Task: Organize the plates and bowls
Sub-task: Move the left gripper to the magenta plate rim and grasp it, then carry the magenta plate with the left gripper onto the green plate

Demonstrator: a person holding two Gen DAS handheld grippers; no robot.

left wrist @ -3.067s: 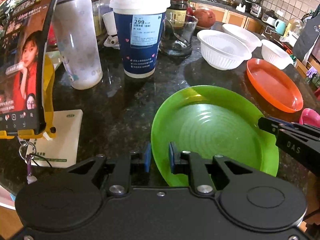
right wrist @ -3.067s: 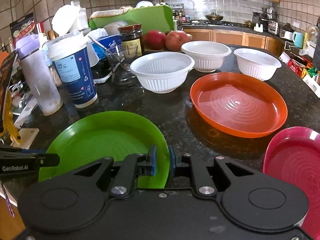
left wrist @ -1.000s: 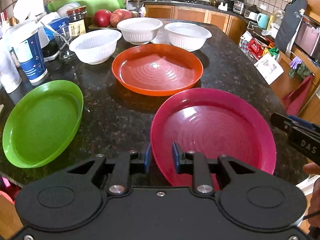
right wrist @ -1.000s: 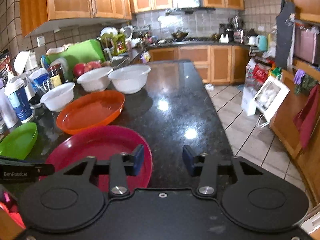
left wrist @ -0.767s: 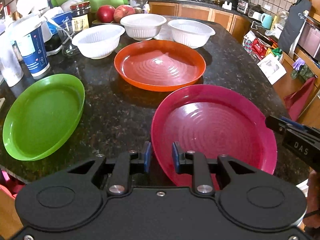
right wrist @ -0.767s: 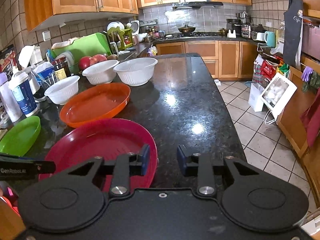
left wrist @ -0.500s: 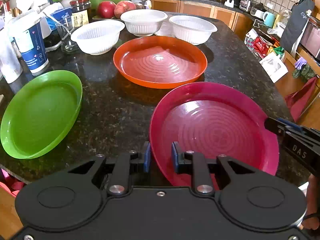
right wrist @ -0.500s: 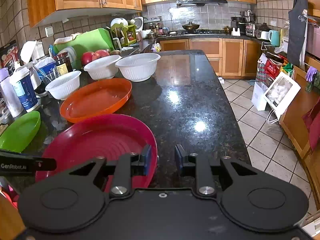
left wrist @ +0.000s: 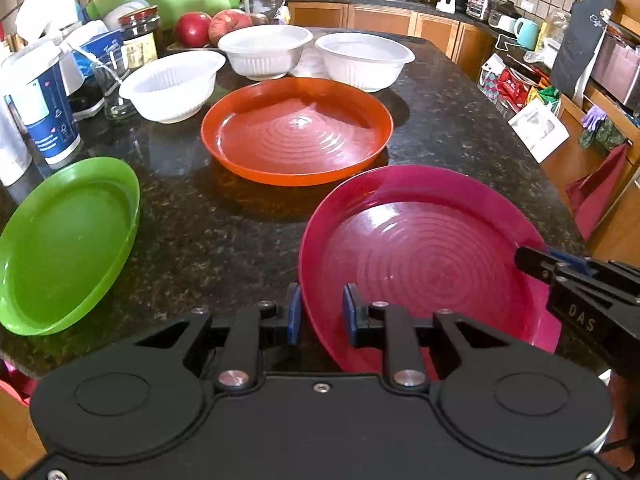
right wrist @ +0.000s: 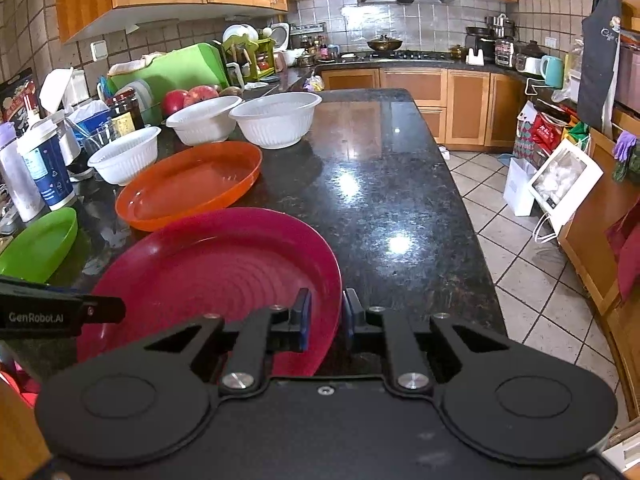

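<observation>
Red plate (left wrist: 424, 256) at lower right clamped at opposite rims by left gripper (left wrist: 319, 314) and right gripper (right wrist: 325, 316), orange plate (left wrist: 296, 130) at centre, green plate (left wrist: 68, 240) at lower left

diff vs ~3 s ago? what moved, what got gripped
Both grippers left the green plate and moved right to the pink plate. The left gripper and right gripper now each straddle its near rim; right narrowed from open. Orange plate and white bowls unmoved.
</observation>
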